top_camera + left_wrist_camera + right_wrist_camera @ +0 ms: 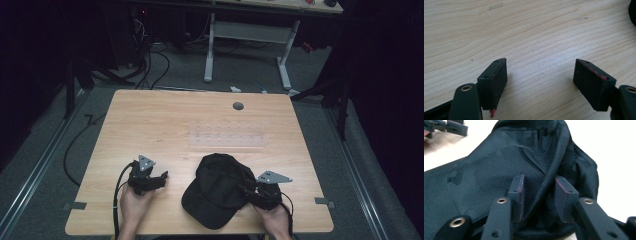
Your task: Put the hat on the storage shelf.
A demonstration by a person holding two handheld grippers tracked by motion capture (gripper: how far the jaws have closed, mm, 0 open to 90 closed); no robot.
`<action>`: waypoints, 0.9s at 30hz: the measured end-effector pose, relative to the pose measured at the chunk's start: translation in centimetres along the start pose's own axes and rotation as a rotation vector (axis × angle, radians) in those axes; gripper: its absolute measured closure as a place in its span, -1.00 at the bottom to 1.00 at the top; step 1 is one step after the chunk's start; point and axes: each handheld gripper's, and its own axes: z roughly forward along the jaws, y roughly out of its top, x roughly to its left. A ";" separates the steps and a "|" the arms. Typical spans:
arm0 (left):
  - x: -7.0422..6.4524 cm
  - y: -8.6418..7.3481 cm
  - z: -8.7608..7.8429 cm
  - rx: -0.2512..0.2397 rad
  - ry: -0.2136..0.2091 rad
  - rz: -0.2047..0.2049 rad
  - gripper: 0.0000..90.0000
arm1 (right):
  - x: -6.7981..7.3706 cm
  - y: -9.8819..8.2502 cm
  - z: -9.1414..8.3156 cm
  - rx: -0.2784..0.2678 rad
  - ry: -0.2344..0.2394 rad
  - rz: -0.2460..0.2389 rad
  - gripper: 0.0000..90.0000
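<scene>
A black cap (220,187) is seen just left of the right gripper (250,192), brim pointed toward the person. A fold of its fabric lies between the narrowed jaws; contact is hard to judge. The left gripper (157,181) rests apart, jaws spread.

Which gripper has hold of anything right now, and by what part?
The right gripper straddles a fold of the black cap at its crown; whether it pinches cannot be told. The left gripper holds nothing.
</scene>
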 end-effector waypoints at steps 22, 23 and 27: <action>0.0 0.0 0.0 -0.001 0.000 -0.002 -0.39 | -0.7 0.9 0.5 -0.001 -0.019 0.037 0.93; 0.0 0.0 0.0 -0.001 0.000 -0.002 -0.39 | -0.7 1.0 0.5 -0.007 -0.026 0.034 0.94; 0.0 0.0 0.0 -0.001 0.000 -0.001 -0.39 | -0.8 1.2 0.4 -0.019 -0.028 0.029 0.94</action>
